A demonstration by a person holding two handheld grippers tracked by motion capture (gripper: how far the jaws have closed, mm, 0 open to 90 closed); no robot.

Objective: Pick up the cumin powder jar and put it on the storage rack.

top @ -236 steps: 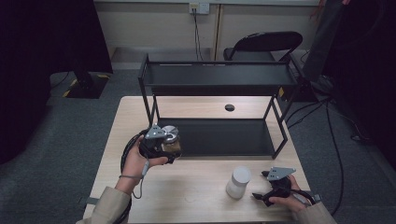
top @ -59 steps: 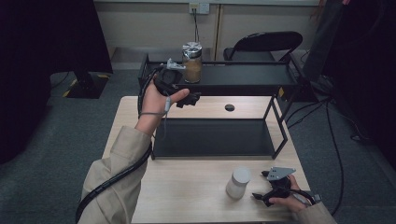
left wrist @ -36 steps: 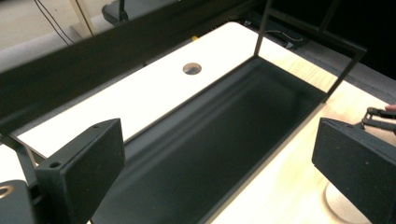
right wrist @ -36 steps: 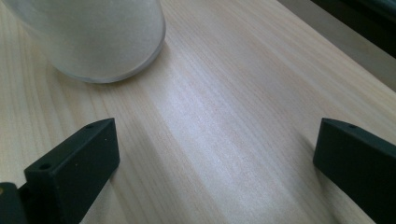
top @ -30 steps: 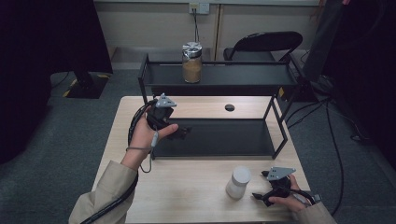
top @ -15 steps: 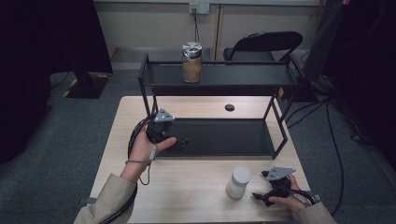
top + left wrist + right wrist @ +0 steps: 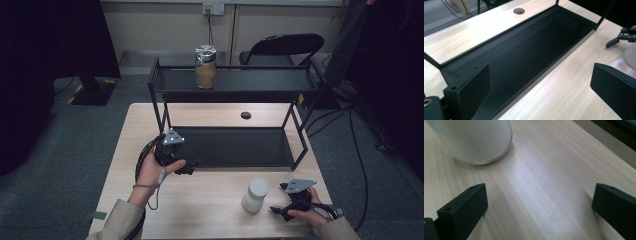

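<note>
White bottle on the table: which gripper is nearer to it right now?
Right. The right gripper sits just beside the white bottle, jaws open toward it, not touching. The left gripper is farther off, at the front left edge of the rack's lower shelf, open and empty.

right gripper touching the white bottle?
Apart. In the right gripper view, bare table lies between the open right gripper and the white bottle.

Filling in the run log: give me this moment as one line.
left gripper: open, empty, by lower shelf | right gripper: open, beside white bottle | jar: on top shelf
</note>
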